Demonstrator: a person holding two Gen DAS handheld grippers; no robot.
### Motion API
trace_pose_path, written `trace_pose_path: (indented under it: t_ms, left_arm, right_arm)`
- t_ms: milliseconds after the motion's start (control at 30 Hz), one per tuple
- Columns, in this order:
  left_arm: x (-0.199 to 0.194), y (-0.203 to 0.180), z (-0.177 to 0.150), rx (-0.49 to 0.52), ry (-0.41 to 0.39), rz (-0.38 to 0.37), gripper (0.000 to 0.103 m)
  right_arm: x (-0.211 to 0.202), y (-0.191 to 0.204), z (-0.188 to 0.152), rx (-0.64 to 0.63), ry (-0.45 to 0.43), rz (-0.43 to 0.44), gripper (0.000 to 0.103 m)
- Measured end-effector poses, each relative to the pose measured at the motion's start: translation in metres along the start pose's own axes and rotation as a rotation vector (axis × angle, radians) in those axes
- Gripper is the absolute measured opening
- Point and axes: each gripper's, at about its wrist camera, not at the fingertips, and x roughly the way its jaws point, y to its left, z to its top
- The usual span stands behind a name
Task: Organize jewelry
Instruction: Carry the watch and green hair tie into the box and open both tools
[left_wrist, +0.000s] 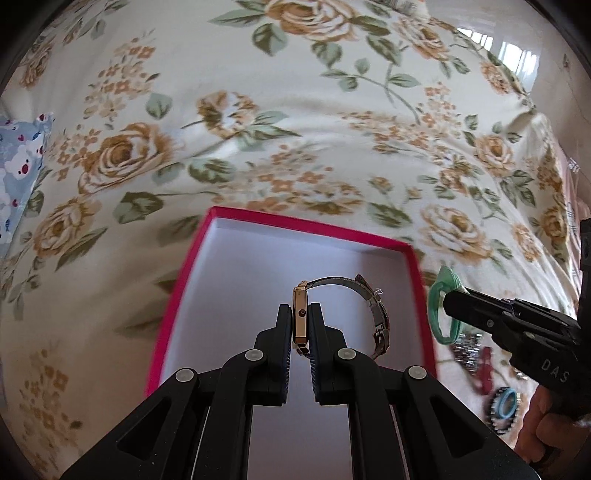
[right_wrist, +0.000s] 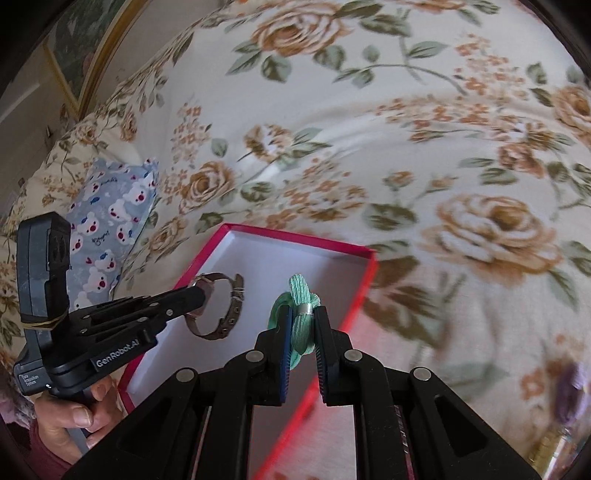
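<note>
My left gripper (left_wrist: 299, 314) is shut on a gold-cased wristwatch (left_wrist: 300, 314) with a brown strap, held over the white inside of the red-rimmed box (left_wrist: 177, 295). In the right wrist view the left gripper (right_wrist: 197, 293) and the watch (right_wrist: 221, 306) hang over the box (right_wrist: 369, 280). My right gripper (right_wrist: 303, 321) is shut on a green thread bracelet (right_wrist: 301, 295) with a silver band, above the box's right rim. In the left wrist view the right gripper (left_wrist: 448, 301) holds the green bracelet (left_wrist: 441, 295) just outside the box's right wall.
The box lies on a floral bedspread (left_wrist: 295, 110). A blue bear-print pillow (right_wrist: 107, 214) lies to the left. Several loose jewelry pieces, among them a blue ring (left_wrist: 506, 400), a red piece (left_wrist: 485, 365) and a metal chain (left_wrist: 467, 350), lie right of the box.
</note>
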Motion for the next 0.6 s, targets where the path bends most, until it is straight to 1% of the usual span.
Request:
trace_pose_path:
  t_ms: [167, 267, 400, 600]
  left_arm:
    - [0.021, 0.014, 0.008, -0.011, 0.022, 0.032, 0.008]
    - [0.035, 0.020, 0.013, -0.004, 0.034, 0.055, 0.008]
    - [0.049, 0.021, 0.017, -0.004, 0.049, 0.066, 0.008]
    - [0.057, 0.024, 0.016, 0.000, 0.057, 0.069, 0.008]
  right_arm:
    - [0.028, 0.008, 0.005, -0.009, 0.046, 0.016, 0.011]
    - [0.043, 0.011, 0.007, -0.025, 0.070, 0.011, 0.011]
    - [0.060, 0.012, 0.006, -0.037, 0.100, -0.002, 0.011]
    - [0.068, 0.012, 0.003, -0.050, 0.117, -0.022, 0.012]
